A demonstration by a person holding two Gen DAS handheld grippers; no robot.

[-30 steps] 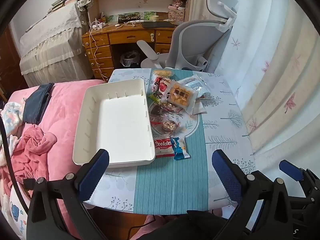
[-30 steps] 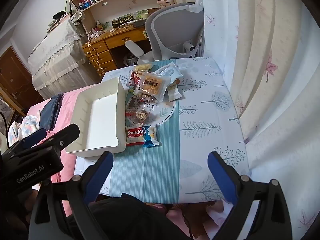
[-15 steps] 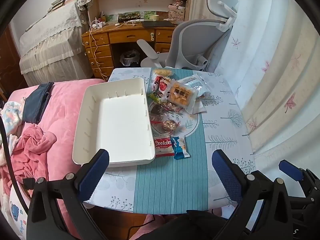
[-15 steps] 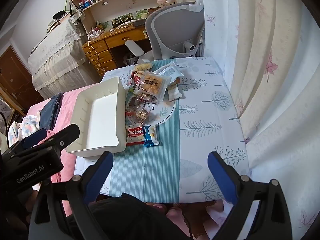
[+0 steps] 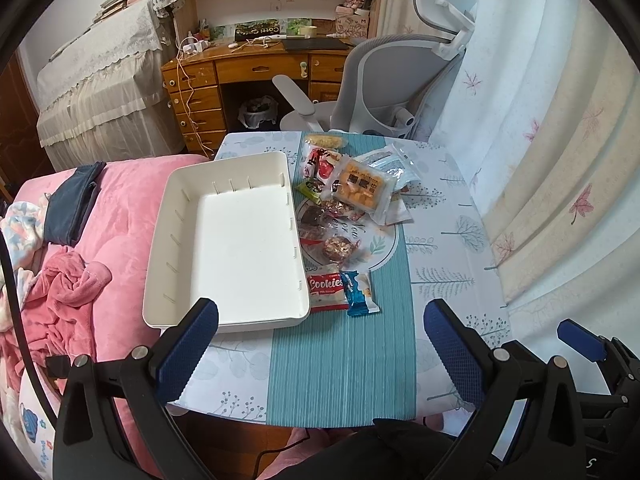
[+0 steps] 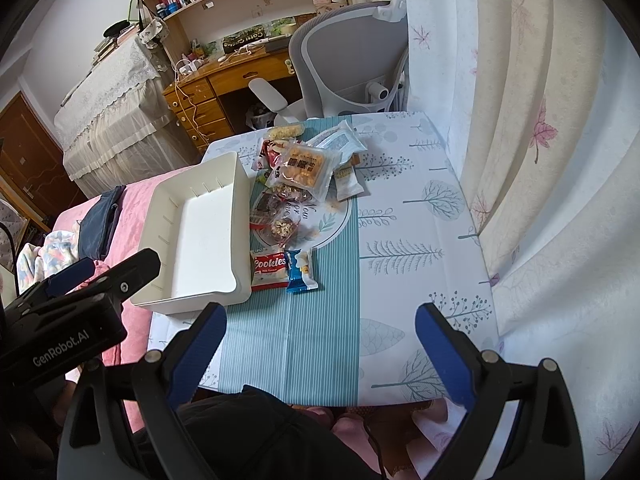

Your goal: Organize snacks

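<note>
**Nearest the cameras, both grippers wait spread and empty**

At the table's near edge, the left gripper (image 5: 320, 344) and right gripper (image 6: 320, 340) hang released, gripping nothing. Beyond them lie the blue wafer pack (image 5: 360, 288) and Cookies packet (image 5: 326, 286), just beside the empty white tray (image 5: 224, 240). Farther off, the orange biscuit bag (image 5: 362, 190) tops the pile. These look light, crinkly, slippery and crushable; pinching a sealed end seems safest.

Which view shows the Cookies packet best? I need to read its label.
The left wrist view: the Cookies packet lies nearly square-on beside the white tray, lettering upright. The right wrist view shows the packet too, smaller and slightly tilted.
</note>
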